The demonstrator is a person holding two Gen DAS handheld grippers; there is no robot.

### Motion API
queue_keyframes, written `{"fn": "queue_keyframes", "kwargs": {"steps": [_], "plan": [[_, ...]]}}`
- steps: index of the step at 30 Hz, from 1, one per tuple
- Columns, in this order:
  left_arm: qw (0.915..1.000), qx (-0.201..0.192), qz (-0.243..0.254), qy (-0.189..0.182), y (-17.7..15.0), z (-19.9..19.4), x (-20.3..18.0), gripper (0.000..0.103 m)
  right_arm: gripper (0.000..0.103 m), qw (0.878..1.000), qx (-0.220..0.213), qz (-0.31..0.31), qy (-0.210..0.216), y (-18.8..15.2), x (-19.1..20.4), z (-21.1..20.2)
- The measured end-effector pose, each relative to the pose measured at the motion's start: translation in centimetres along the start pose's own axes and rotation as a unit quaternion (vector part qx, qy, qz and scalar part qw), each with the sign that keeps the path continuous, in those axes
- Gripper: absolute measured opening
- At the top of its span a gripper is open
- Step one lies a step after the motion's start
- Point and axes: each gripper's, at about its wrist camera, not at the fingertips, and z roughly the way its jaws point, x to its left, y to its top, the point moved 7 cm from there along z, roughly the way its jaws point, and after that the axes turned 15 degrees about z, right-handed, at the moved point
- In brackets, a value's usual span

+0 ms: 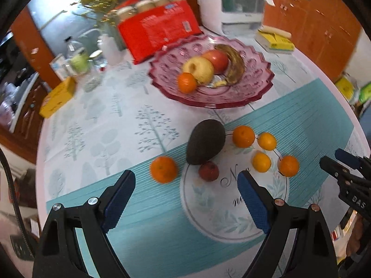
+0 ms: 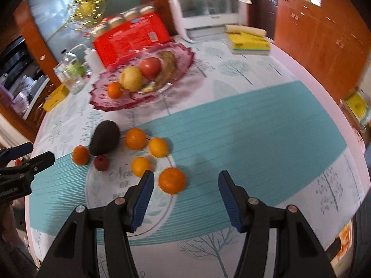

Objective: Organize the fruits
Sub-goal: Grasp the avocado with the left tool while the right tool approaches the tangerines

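A pink glass fruit plate (image 1: 252, 85) (image 2: 102, 97) holds a yellow apple (image 1: 199, 69), a red apple (image 1: 218, 60), a browned banana (image 1: 234, 66) and a tangerine (image 1: 187, 82). In front of it on the table lie a dark avocado (image 1: 205, 141) (image 2: 104, 137), a small dark red fruit (image 1: 208, 171) (image 2: 101, 162) and several tangerines, the leftmost one (image 1: 163, 169) apart from the rest. My left gripper (image 1: 185, 183) is open and empty just before the red fruit. My right gripper (image 2: 185, 183) is open and empty, with a tangerine (image 2: 172, 180) close ahead.
A red snack pack (image 1: 160, 27) with jars, bottles (image 1: 78, 62), a yellow box (image 1: 58, 97), a white appliance (image 1: 231, 4) and a yellow book (image 1: 276, 40) stand behind the plate. The round table's edge (image 1: 40, 162) curves at both sides.
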Motion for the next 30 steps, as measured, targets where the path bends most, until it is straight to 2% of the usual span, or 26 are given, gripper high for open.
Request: {"fn": "queue_keyframes", "kwargs": {"steps": [7, 14, 20, 27, 30], "plan": [[0.9991, 0.026, 0.008, -0.032, 1.4, 5.9, -0.6, 0.089, 0.058, 0.999, 0.015, 0.025, -0.032, -1.0, -1.5, 1.4], [0.9973, 0.041, -0.027, -0.055, 1.6, 10.1, -0.3, 0.082, 0.058, 0.999, 0.041, 0.010, -0.029, -2.3, -0.7, 3.2], [0.9958, 0.029, -0.043, -0.076, 1.8, 11.1, -0.2, 0.075, 0.058, 0.998, 0.063, 0.000, -0.014, -2.5, 0.6, 5.3], [0.9927, 0.037, -0.049, -0.104, 2.0, 12.6, -1.3, 0.064, 0.058, 0.996, 0.089, 0.002, -0.002, -2.7, 0.9, 7.3], [0.9929, 0.034, -0.053, -0.101, 1.9, 12.8, -1.5, 0.063, 0.058, 0.995, 0.098, 0.003, 0.000, -2.9, 0.9, 7.9]]}}
